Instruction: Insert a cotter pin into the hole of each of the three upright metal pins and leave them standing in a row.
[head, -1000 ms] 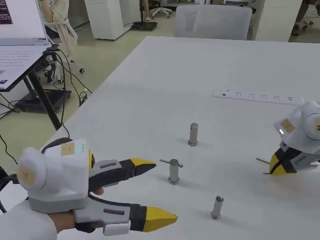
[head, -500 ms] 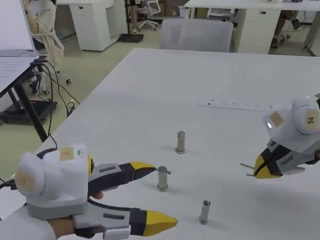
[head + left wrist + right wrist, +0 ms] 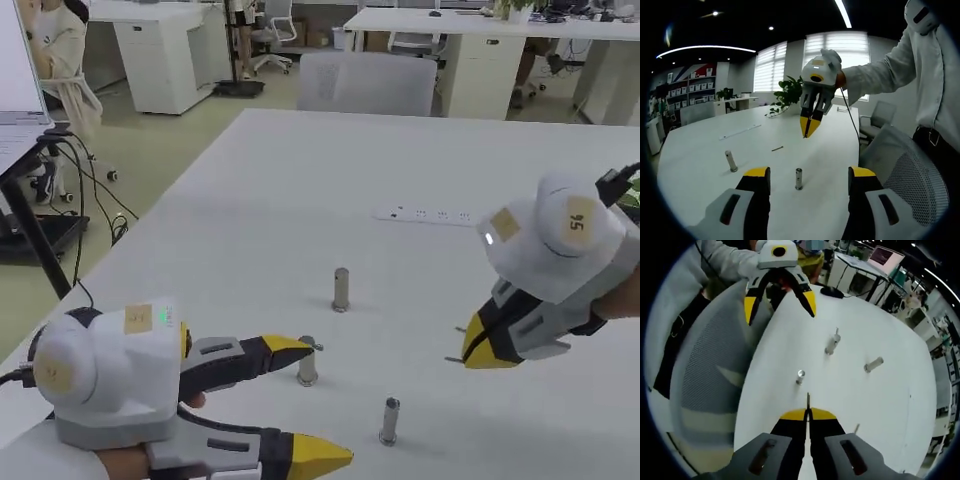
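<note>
right gripper [image 3: 808, 413]: fingers squeezed tight on a cotter pin [image 3: 808, 402], likely to poke it in | bare metal pin [image 3: 800, 376] stands just past its tips | left gripper [image 3: 330, 401]: fingers wide apart, maybe to steady it

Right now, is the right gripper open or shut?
Shut on a cotter pin. In its own view the right gripper shows its yellow tips meeting, with the thin pin sticking out between them.

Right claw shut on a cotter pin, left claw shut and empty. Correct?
Not quite. The left claw is open, not shut: the left gripper view shows its jaws wide apart with nothing between their tips. The rest holds: the right claw is shut on a cotter pin.
</note>
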`<control>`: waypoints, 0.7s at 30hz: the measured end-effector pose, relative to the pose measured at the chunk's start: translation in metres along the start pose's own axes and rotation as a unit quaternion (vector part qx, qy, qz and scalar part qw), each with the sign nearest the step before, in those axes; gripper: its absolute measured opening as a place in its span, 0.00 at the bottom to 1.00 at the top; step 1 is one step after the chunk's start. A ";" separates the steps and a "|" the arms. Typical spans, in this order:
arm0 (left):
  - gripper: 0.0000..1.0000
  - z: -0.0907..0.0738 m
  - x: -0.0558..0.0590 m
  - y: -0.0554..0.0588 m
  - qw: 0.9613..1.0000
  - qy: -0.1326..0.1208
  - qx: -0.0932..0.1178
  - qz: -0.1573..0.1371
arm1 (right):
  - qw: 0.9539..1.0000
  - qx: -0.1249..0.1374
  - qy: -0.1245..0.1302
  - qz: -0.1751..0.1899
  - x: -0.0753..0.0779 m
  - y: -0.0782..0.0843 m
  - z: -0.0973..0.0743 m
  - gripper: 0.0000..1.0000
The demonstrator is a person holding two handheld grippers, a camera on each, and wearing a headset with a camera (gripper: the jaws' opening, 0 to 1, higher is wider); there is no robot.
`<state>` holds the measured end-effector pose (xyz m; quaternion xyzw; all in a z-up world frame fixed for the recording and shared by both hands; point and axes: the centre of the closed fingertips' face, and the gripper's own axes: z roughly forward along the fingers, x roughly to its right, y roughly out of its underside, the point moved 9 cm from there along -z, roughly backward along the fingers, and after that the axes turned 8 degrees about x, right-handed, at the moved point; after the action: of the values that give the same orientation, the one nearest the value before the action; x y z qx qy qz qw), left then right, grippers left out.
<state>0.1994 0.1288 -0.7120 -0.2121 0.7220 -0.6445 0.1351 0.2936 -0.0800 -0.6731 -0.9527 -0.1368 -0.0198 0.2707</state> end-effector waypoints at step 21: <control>0.30 0.028 0.007 -0.013 0.999 0.043 0.004 0.021 | 1.000 0.006 -0.022 0.003 -0.028 -0.041 0.005 0.02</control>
<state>0.2085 0.1000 -0.7027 -0.1683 0.7290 -0.6529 0.1184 0.2553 -0.0509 -0.6599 -0.9515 -0.1404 0.0027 0.2737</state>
